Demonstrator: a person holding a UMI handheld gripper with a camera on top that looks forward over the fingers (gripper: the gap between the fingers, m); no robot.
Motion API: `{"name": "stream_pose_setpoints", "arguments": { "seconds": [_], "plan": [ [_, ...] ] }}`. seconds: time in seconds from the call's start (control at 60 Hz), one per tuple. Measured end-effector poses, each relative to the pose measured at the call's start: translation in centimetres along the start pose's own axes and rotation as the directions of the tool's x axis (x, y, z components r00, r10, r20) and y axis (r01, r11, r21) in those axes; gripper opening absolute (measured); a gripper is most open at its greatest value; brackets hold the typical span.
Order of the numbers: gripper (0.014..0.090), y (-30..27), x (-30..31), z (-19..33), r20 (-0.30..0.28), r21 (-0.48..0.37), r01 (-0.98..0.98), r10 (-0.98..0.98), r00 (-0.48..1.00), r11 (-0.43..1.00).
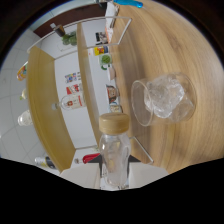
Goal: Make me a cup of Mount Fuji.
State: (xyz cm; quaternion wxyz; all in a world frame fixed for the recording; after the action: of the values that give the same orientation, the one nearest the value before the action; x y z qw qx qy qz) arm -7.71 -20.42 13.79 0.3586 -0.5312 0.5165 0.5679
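A clear glass bottle (114,152) with a round wooden cap (114,123) stands between my fingers, and my gripper (114,174) is shut on its lower body. Only the pale fingertips (82,175) show at either side of the bottle. The whole scene appears turned sideways around the bottle, so I hold it tilted over. Just beyond the cap lies the wooden table top (165,45), and on it a clear glass cup (165,97) filled with ice cubes. The cup's open rim faces towards the bottle's cap, a short gap away.
A wooden shelf unit (40,100) with a white back wall stands behind the table, holding several small bottles (70,102) and labelled items (101,50). A thin metal rail (100,22) runs along the table's back edge. A blue object (131,3) lies at the table's far end.
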Motion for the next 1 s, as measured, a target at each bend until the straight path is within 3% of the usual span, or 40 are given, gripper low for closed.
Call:
{"name": "stream_pose_setpoints", "arguments": {
  "seconds": [0.133, 0.3, 0.4, 0.517, 0.7, 0.867, 1.0],
  "plan": [
    [0.0373, -0.3, -0.2, 0.1, 0.024, 0.000, -0.131, 0.131, 0.991, 0.991],
    [0.0375, -0.5, -0.3, 0.1, 0.017, 0.004, -0.122, 0.121, 0.992, 0.993],
    [0.0374, -0.1, -0.5, -0.2, -0.026, -0.001, 0.019, -0.019, 0.999, 1.000],
    [0.0376, -0.2, -1.8, -0.7, -0.069, 0.027, 0.325, -0.323, 0.944, 0.945],
    [0.0376, -0.1, -5.2, -1.4, -0.140, 0.070, 0.833, -0.821, 0.553, 0.549],
    [0.0375, -0.2, -2.3, -0.2, -0.236, -0.036, 0.983, -0.958, 0.164, 0.178],
    [0.0375, -1.0, 2.5, 0.9, -0.288, -0.160, 0.985, -0.958, 0.012, 0.061]
  ]
}}
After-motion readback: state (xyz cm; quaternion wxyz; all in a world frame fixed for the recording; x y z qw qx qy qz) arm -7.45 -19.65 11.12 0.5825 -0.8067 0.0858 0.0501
